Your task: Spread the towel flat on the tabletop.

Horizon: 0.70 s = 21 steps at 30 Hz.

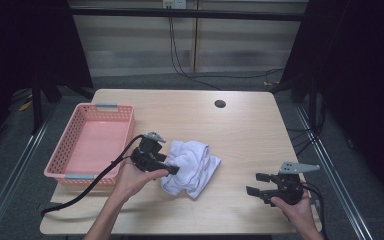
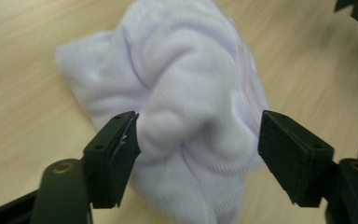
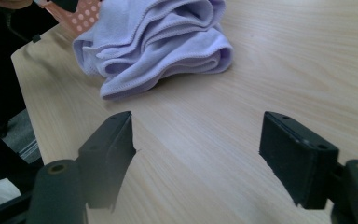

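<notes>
reaching in with the left claw, jaws spread wide around a fat fold of the crumpled white terry cloth towel, which sits bunched near the middle of the pale wooden surface, just right of the pink perforated plastic basket. nothing pinched yet as far as i can see. the right claw is also apart, hovering low over bare wood well off to the towel's right. my take: push the left jaws deeper so they straddle several layers before squeezing, otherwise one loose flap lifts and the rest drags. go for the thick ridge, not the thin hem
</notes>
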Available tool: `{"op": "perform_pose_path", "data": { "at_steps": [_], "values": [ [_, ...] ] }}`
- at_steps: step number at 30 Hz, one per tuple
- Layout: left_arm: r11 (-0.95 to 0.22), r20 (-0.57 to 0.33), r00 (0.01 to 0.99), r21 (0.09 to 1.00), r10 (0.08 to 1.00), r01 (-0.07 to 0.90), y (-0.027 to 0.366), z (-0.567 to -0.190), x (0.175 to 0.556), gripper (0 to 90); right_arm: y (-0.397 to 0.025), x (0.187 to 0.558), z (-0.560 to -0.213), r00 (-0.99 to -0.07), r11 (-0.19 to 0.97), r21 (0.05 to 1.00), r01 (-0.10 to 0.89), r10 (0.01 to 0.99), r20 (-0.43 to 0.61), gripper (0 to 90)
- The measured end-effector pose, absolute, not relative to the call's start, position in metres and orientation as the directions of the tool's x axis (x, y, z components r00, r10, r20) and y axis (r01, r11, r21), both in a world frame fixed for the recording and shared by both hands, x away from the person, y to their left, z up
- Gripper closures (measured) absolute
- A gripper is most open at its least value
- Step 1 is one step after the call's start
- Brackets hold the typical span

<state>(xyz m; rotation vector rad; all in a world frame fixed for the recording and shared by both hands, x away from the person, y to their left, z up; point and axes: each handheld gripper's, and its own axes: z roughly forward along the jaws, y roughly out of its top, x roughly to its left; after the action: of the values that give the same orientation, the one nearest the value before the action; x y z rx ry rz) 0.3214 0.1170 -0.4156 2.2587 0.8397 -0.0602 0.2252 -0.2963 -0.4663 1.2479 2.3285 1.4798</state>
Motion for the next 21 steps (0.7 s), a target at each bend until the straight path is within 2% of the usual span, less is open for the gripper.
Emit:
{"op": "perform_pose_path", "data": {
  "at_steps": [2,5,8,10,14,18,21],
  "values": [
    [-0.527,-0.273,0.789,0.619,0.551,0.582,0.125,-0.417,0.309,36.5,-0.291,0.225,-0.464,-0.670,0.202,0.797,0.570,0.675,0.309,27.5],
    [-0.534,-0.273,0.788,0.610,0.552,0.585,0.136,-0.419,0.293,37.1,-0.282,0.228,-0.463,-0.685,0.220,0.797,0.562,0.663,0.300,27.6],
    [-0.518,-0.298,0.785,0.616,0.544,0.593,0.145,-0.420,0.277,43.5,-0.269,0.238,-0.460,-0.704,0.238,0.797,0.555,0.646,0.297,27.7],
    [-0.530,-0.284,0.794,0.618,0.538,0.581,0.148,-0.422,0.269,48.9,-0.259,0.246,-0.458,-0.715,0.248,0.798,0.549,0.635,0.294,27.8],
    [-0.484,-0.336,0.789,0.646,0.515,0.591,0.143,-0.429,0.256,55.8,-0.235,0.264,-0.453,-0.747,0.275,0.803,0.530,0.600,0.287,35.6],
    [-0.518,-0.275,0.811,0.654,0.516,0.551,0.126,-0.442,0.261,59.5,-0.210,0.283,-0.456,-0.772,0.297,0.802,0.518,0.565,0.289,45.5],
    [-0.509,-0.286,0.832,0.682,0.476,0.526,0.113,-0.444,0.277,62.5,-0.194,0.295,-0.461,-0.782,0.341,0.786,0.516,0.561,0.270,52.1]
  ]
}}
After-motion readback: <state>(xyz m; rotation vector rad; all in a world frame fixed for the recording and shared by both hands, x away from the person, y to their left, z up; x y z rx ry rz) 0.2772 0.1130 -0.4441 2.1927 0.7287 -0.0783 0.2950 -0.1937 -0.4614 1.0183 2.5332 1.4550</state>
